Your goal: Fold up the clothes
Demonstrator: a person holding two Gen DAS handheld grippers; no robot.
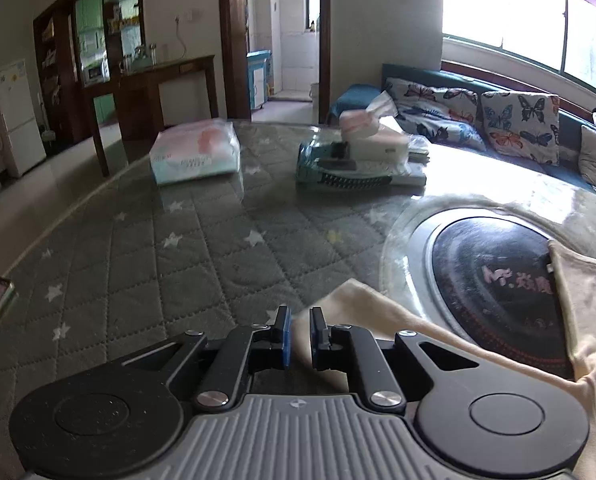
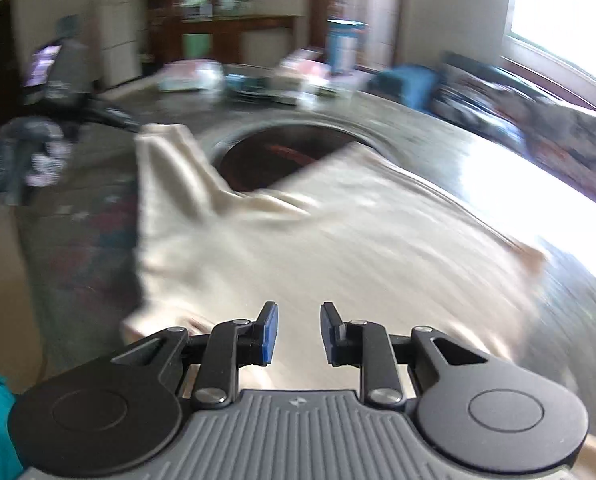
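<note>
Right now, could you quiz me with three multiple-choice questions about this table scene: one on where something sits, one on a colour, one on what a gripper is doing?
1. Where does the cream garment lie?
A. on the sofa
B. on the table, partly over the round black cooktop
C. on the floor

2. What colour are the gripper pads?
A. blue
B. red
C. white

3. How is the right gripper set?
A. shut on the garment
B. out of view
C. open above the garment

Answers:
1 B, the cloth overlaps the dark disc.
2 A, blue pads line the fingers.
3 C, a plain gap shows between its fingers.
</note>
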